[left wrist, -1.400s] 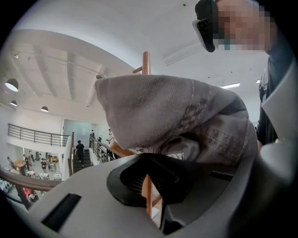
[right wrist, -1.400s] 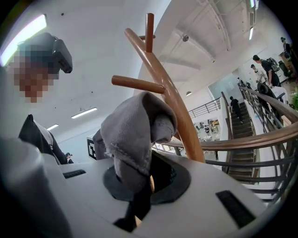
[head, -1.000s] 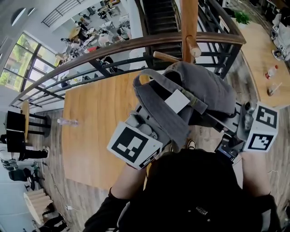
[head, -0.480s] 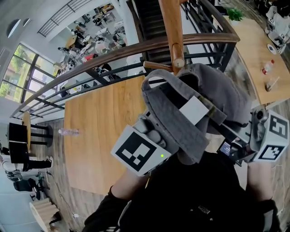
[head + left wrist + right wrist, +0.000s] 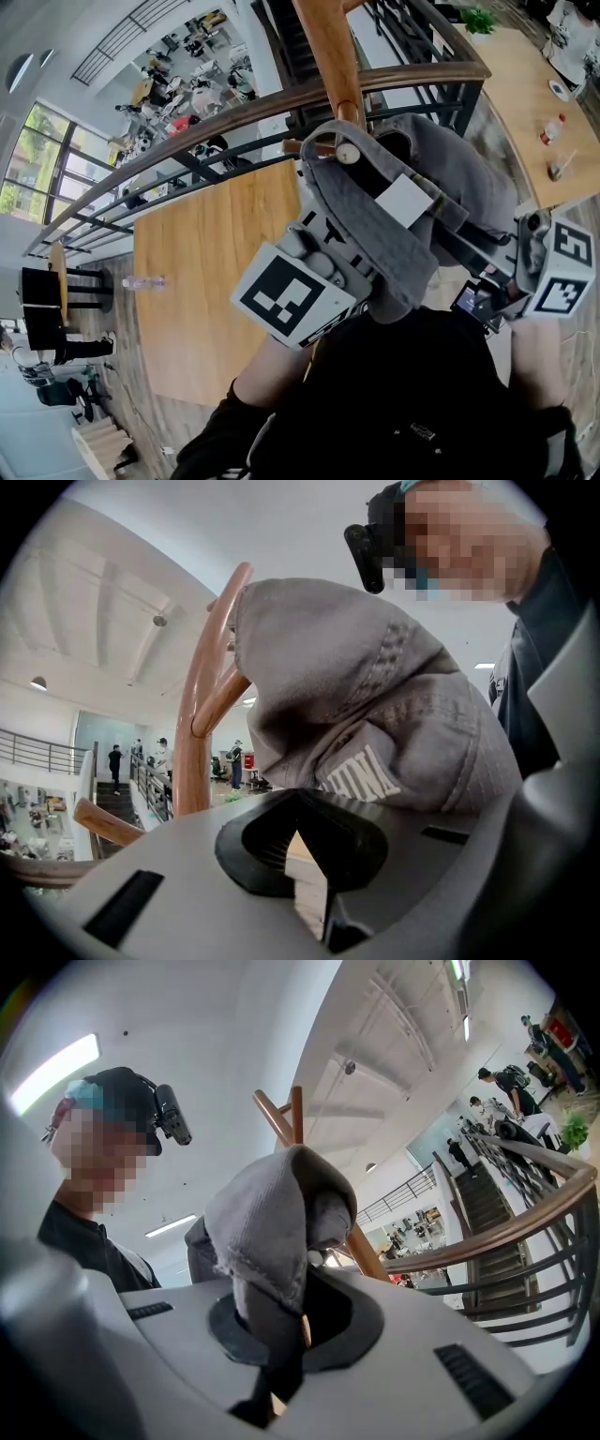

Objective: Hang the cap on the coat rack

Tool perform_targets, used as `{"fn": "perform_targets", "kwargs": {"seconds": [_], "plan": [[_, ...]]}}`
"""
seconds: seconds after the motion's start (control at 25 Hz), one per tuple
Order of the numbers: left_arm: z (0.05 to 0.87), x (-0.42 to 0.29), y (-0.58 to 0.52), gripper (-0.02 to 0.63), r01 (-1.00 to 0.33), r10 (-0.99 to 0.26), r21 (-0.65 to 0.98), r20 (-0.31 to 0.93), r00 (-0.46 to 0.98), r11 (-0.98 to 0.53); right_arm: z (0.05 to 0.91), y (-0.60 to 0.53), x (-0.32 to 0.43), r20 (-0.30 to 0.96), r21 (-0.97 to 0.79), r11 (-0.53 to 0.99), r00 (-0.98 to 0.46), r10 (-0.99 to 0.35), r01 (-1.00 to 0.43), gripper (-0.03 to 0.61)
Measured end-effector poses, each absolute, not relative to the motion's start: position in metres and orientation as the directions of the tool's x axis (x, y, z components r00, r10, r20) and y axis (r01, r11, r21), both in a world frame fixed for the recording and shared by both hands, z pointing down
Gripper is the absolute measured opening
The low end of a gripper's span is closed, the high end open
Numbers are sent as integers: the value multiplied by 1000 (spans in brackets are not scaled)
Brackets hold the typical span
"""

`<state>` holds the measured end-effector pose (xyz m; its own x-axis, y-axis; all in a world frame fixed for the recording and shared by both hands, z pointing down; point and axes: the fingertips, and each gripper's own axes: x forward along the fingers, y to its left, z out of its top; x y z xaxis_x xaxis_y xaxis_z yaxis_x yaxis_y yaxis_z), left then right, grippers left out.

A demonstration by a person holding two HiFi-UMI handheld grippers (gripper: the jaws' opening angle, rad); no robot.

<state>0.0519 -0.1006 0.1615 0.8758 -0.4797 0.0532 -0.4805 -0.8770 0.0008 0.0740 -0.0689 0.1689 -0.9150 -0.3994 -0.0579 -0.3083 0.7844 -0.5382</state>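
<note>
So the grey cap (image 5: 422, 202) is up in the air between both grippers. The right gripper (image 5: 277, 1335) is clamped on a fold of its fabric, and the left gripper (image 5: 298, 808) looks pinched on its lower edge. The coat rack (image 5: 328, 56) pole stands just beyond. One peg (image 5: 347, 153) points back at the cap's rim, on the left gripper's side. My guess: push forward over that tip.
</note>
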Motion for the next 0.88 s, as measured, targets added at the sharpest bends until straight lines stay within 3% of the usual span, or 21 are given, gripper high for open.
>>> {"fn": "perform_targets", "kwargs": {"seconds": [0.72,0.88], "plan": [[160,38,-122,-2,-526,-526,-26,68,847,-850,167,-94,61,-53,-534,791,-922,-382,-297,29],[177,31,-122,-2,-510,-504,77,80,860,-857,177,-98,55,-43,-531,797,-930,-365,-288,29]]}}
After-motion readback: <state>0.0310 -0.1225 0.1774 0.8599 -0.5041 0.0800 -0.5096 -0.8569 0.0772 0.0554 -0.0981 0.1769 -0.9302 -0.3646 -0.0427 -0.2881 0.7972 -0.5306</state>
